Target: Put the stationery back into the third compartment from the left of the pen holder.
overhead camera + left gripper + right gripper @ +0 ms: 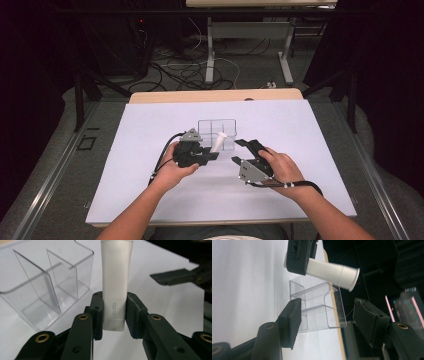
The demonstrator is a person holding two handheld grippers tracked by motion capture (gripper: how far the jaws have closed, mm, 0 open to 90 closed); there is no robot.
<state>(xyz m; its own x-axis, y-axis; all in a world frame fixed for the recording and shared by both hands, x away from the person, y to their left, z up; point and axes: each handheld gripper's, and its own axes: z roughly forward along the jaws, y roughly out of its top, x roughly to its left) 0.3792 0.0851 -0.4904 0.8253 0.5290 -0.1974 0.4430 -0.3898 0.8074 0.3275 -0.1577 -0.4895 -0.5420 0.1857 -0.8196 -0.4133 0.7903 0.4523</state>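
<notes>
At mid-table, the left gripper point(113, 315) is clamped on the flat end of a white tube point(115, 285), held tilted just beside the clear divided organizer point(216, 131). The right gripper point(243, 152) has its jaws apart and empty. The tube seems picked up, not yet slotted into a compartment.

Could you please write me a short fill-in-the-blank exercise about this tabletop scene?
1. The left gripper is shut on a ____ tube.
2. The clear organizer stands on a ____ sheet.
3. The right gripper has its jaws ____, with nothing between them.
4. The letters printed on the tube read ____.

Missing words: white; white; open; GLOO
</notes>
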